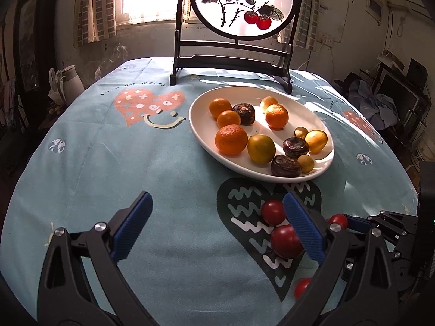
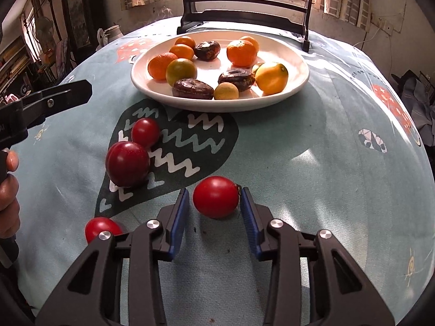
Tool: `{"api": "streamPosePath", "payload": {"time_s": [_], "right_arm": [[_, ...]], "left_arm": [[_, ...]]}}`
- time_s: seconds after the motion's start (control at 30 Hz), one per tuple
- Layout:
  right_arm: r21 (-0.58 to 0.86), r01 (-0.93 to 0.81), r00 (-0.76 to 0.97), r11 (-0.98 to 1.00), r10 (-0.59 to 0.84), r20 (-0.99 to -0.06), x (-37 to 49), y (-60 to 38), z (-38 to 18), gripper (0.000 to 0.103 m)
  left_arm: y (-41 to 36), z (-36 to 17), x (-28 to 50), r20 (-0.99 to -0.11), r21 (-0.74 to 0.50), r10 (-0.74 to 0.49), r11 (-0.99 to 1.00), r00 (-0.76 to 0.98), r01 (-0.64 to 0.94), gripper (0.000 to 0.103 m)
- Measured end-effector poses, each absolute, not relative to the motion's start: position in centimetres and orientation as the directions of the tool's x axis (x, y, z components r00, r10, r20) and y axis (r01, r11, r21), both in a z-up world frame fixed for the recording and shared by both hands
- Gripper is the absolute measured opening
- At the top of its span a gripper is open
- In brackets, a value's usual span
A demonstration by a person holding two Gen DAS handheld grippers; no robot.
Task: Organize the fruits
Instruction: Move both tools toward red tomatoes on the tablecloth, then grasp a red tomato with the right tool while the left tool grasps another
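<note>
A white oval plate (image 1: 201, 125) (image 2: 296, 62) holds several oranges, yellow-green citrus and dark brown fruits. Red fruits lie loose on the cloth in front of it. My right gripper (image 2: 214, 212) is open with a red tomato (image 2: 216, 197) between its fingertips, close to both pads. A dark red plum (image 2: 127, 163) (image 1: 285, 240) and a small tomato (image 2: 145, 132) (image 1: 273, 212) lie left of it; another tomato (image 2: 102, 228) (image 1: 301, 286) lies nearer. My left gripper (image 1: 217, 225) is open and empty, above bare cloth left of the red fruits.
The round table has a light blue cloth with heart prints (image 1: 146, 106). A dark wooden stand with a round painted screen (image 1: 242, 2) stands behind the plate. A white jug (image 1: 69, 81) stands beyond the table's left edge. Clutter fills the room at right.
</note>
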State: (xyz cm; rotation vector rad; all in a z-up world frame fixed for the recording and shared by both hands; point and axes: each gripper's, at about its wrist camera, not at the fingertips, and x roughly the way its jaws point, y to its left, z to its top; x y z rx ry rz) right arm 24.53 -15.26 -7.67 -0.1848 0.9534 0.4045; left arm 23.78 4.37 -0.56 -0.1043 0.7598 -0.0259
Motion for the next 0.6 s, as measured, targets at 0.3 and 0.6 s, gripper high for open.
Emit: {"api": "streamPosePath", "payload": {"time_s": [0.3, 0.6], "right_arm": [[0.093, -0.365, 0.546, 0.926, 0.294, -0.784, 25.0, -16.8, -6.6, 0.033], [0.163, -0.318, 0.526, 0.934, 0.317, -0.79, 25.6, -17.9, -6.6, 0.033]], "left_arm": [[3.1, -0.9, 22.6, -0.727, -0.19, -0.315, 0.946, 0.61, 0.262, 0.098], [-1.0, -2.9, 19.4, -0.758, -0.171, -0.455, 0.83, 0.467, 0.531, 0.051]]}}
